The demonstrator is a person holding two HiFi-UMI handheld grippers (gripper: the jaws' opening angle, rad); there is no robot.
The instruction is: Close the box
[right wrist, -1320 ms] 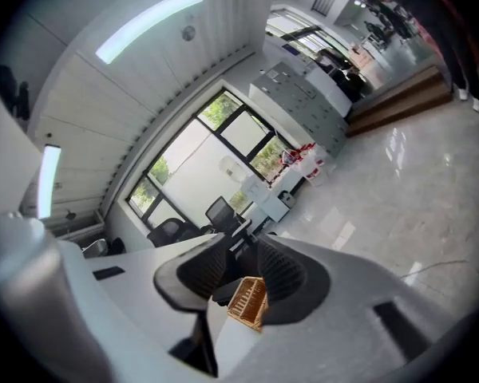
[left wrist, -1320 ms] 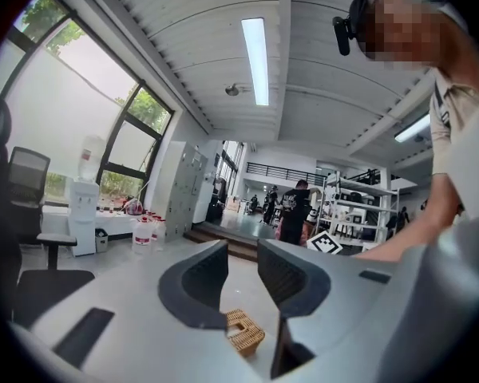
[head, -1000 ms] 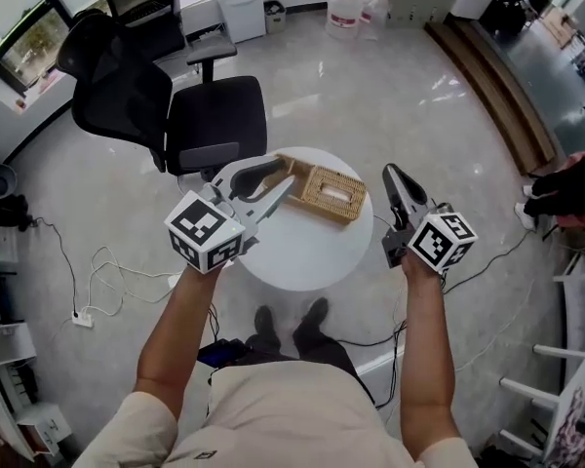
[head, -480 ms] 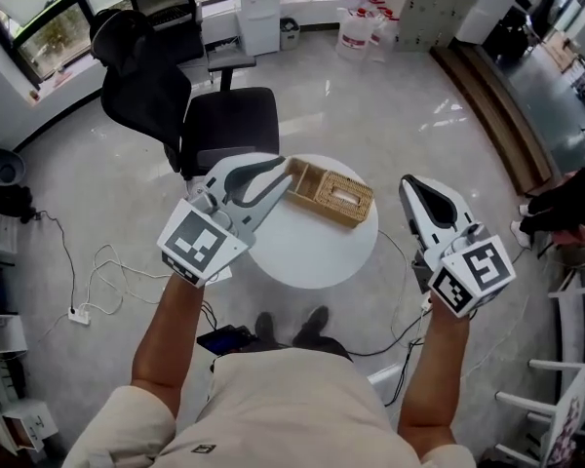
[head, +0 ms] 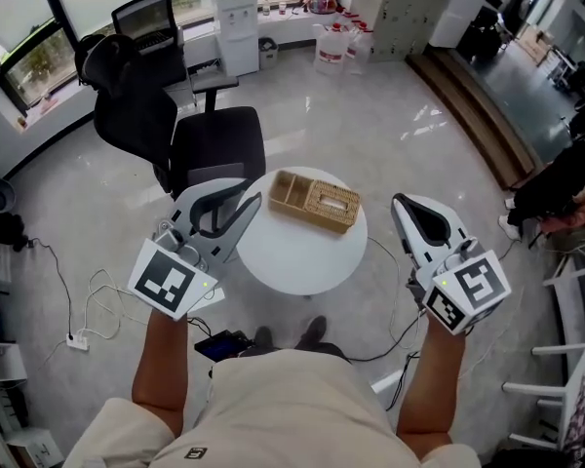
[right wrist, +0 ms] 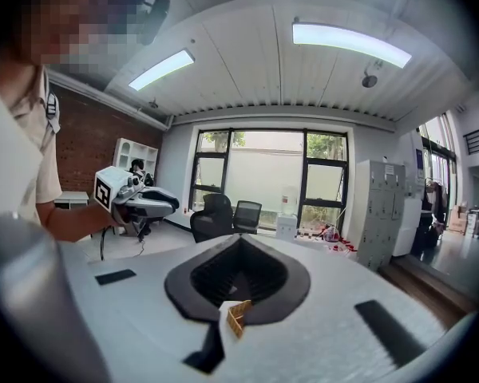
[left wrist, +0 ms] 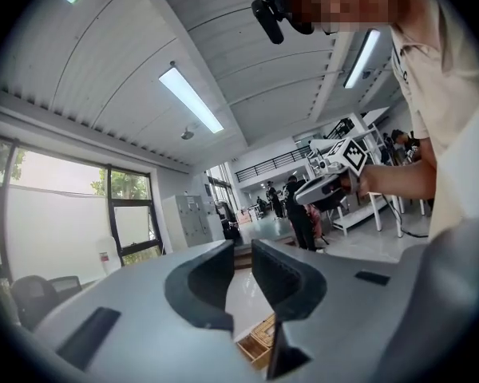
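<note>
A rectangular wicker box (head: 317,201) lies open-topped on the round white table (head: 302,256), and neither gripper touches it. My left gripper (head: 249,195) hovers over the table's left edge; its jaws have just been closing and stand partly apart with nothing between them. In the left gripper view the left gripper (left wrist: 239,254) shows that gap, with a corner of the box (left wrist: 255,343) below. My right gripper (head: 402,205) is shut and empty, off the table's right edge. In the right gripper view the right gripper (right wrist: 239,250) has its jaws together above a sliver of the box (right wrist: 239,316).
A black office chair (head: 175,115) stands just behind the table's left side. A water dispenser (head: 236,27) and jugs (head: 331,37) line the far wall. Cables (head: 97,291) trail on the floor at left. A wooden step (head: 468,105) runs at the right.
Both grippers have drawn back from the box and apart, the left down-left, the right to the right. The left jaws have narrowed. The box has not moved on the table.
</note>
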